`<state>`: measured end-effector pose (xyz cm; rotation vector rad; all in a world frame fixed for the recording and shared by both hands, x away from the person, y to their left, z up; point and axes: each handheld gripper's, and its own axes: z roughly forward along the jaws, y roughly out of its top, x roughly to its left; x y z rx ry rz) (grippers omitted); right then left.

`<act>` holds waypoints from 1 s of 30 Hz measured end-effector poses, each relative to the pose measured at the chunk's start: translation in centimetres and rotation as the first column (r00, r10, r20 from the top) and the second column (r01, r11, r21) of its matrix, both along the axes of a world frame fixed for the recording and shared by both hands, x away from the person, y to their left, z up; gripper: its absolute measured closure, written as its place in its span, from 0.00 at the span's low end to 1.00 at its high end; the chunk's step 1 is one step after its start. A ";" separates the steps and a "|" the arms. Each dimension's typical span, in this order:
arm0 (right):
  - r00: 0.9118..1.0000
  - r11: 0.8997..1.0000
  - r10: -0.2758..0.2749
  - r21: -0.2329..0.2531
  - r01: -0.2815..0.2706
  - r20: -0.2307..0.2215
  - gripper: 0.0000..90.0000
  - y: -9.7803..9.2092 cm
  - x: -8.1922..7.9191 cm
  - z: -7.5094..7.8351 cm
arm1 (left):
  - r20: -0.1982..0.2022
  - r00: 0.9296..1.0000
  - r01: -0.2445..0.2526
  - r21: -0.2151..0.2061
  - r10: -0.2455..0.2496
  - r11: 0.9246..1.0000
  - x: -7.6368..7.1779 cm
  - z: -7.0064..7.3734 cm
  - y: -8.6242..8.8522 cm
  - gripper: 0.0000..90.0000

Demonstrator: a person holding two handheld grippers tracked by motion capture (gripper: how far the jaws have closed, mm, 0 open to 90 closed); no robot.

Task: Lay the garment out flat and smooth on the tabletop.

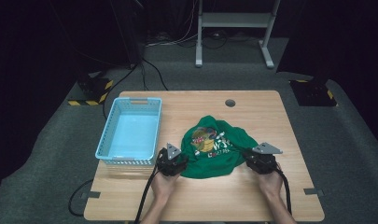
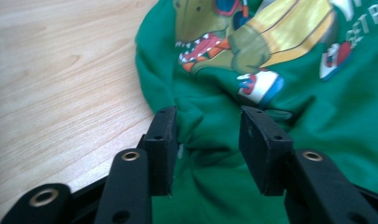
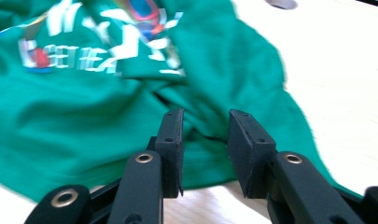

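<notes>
Now the step in hand looks like the first grasp on the shirt, which lies crumpled on the table, just right of the basket. The left gripper is at the shirt's left edge and the right gripper at its right edge.

In the left gripper view the jaws stand partly open, with a fold of shirt between them, but they do not press it yet. In the right gripper view the jaws also stand partly open over a wrinkle of shirt, and nothing is held.

I think the next move calls for closing both pairs of jaws on the cloth and then lifting, so the shirt can be spread or carried. The cloth is soft and may slip if too little is taken.

The basket is empty, and the shirt does not touch it.
</notes>
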<state>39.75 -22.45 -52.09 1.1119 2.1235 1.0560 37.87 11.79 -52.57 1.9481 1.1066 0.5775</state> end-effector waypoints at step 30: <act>0.996 0.999 0.036 -0.009 -0.037 -0.085 0.83 -2.3 -2.2 -1.9 | -0.049 0.998 0.033 0.071 -0.030 0.997 0.1 -0.9 0.0 0.75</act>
